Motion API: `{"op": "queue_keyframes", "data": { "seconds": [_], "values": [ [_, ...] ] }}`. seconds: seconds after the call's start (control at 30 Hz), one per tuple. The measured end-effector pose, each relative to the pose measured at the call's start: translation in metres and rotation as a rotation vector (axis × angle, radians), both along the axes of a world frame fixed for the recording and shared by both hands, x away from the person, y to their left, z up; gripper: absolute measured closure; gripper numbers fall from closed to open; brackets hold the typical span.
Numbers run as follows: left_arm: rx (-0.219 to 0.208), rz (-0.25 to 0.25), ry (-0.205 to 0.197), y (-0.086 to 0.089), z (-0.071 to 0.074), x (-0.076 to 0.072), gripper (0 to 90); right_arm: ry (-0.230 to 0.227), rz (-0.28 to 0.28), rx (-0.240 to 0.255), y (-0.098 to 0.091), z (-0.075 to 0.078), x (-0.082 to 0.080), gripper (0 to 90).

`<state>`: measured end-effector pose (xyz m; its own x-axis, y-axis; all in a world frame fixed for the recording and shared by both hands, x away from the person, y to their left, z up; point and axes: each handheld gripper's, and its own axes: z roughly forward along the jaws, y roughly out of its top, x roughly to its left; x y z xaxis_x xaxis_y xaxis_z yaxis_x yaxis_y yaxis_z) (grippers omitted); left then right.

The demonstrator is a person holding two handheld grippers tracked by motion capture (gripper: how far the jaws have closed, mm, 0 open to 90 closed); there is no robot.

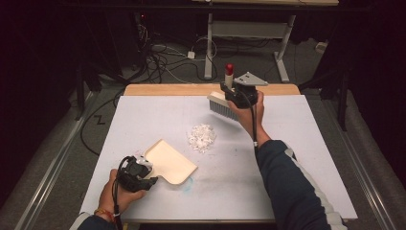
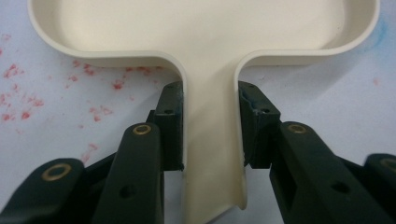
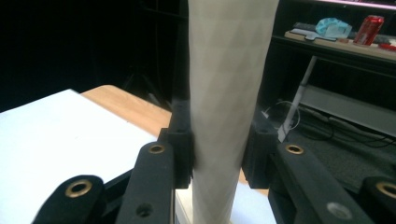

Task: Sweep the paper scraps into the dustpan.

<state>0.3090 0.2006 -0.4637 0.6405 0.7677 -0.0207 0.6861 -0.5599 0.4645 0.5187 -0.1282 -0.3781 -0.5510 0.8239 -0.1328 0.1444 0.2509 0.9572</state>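
Writing is nowhere readable: the red can [image 3: 369,23] on the far shelf in the right gripper view is too small and blurred for its label to be made out, and the pale blue bundle [image 3: 332,26] beside it cannot be identified. At the near left of the white table [image 1: 287,158], the left gripper [image 1: 143,168] is clamped on the handle of the cream dustpan [image 1: 167,160]; in the left gripper view both jaws press the handle's sides, the pan's far edge is cut off at the top, and red specks [image 2: 28,102] mark the tabletop at the left. Just to the right of the pan, apart from it, lies a small pile of white scraps [image 1: 201,137]. Farther right and toward the far edge, the right gripper [image 1: 233,96] grips the handle of a brush [image 1: 223,104], its red tip upright and its bristles pointing down above the table. In the right gripper view that pale handle [image 3: 224,93] hides the middle of the scene and the bristles fall outside the frame. Surroundings beyond the table are dark, with cables [image 1: 158,57] on the floor.
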Motion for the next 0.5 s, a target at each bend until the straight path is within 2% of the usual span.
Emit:
{"op": "queue_keyframes", "data": {
  "seconds": [0.13, 0.27, 0.33, 0.4, 0.5],
  "values": [
    [0.003, -0.011, -0.004, 0.0, 0.001, 0.002, 63.8, 0.01, -0.009, -0.026, 0.022, -0.014, 0.01, 70.3],
    [0.013, -0.03, -0.006, 0.0, 0.0, 0.006, 63.8, 0.029, 0.011, -0.022, 0.033, -0.02, 0.009, 70.4],
    [0.02, -0.044, -0.004, -0.001, 0.0, 0.009, 63.8, 0.05, 0.055, -0.043, 0.038, -0.02, 0.004, 70.4],
    [0.032, -0.058, -0.01, -0.002, 0.001, 0.011, 63.8, 0.042, 0.083, -0.087, 0.044, -0.02, -0.003, 70.3],
    [0.031, -0.06, -0.004, -0.004, 0.001, 0.012, 63.8, 0.052, 0.114, -0.103, 0.048, -0.024, -0.016, 70.0]
  ]
}}
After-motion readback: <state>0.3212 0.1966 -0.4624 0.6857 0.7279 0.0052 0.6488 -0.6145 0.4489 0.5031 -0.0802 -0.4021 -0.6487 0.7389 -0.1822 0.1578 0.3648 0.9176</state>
